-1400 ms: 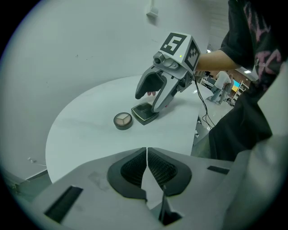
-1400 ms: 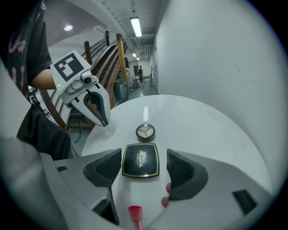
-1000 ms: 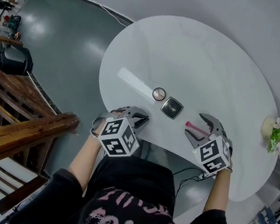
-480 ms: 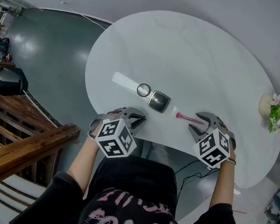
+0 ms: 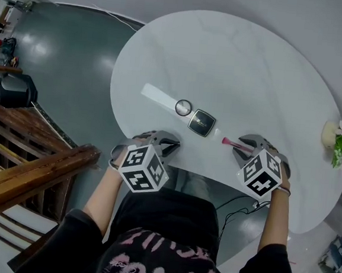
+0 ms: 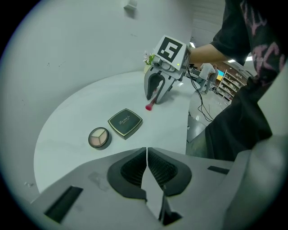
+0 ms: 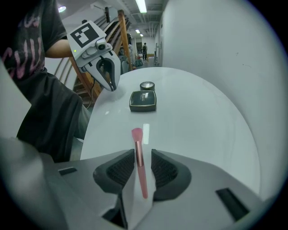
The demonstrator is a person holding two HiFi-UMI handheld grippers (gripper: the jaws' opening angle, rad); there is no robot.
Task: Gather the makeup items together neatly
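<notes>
Three makeup items are pictured on a white oval worktop (image 5: pixel 242 68), all near its front edge; a round eyeshadow compact with beige shades (image 6: pixel 99 137) and a square dark compact case with its lid closed (image 5: pixel 202 122) are laid just beside each other, while a slim pink makeup brush (image 7: pixel 140 164) is laid flat, apart from them on the right, its bristle head turned toward the square case. The brush handle is flanked by the jaws of the right hand-held gripper (image 7: pixel 143 155), which are closing around it; a narrow gap is seen between the pads and the handle, so the brush is not yet pinched. The left hand-held gripper (image 6: pixel 146 150) is held at the worktop's front edge, just in front of the two compacts and well left of the brush; its jaws are pressed together and nothing is carried between them. A pot of pink flowers (image 5: pixel 340 145) is seen at the worktop's far right rim.
</notes>
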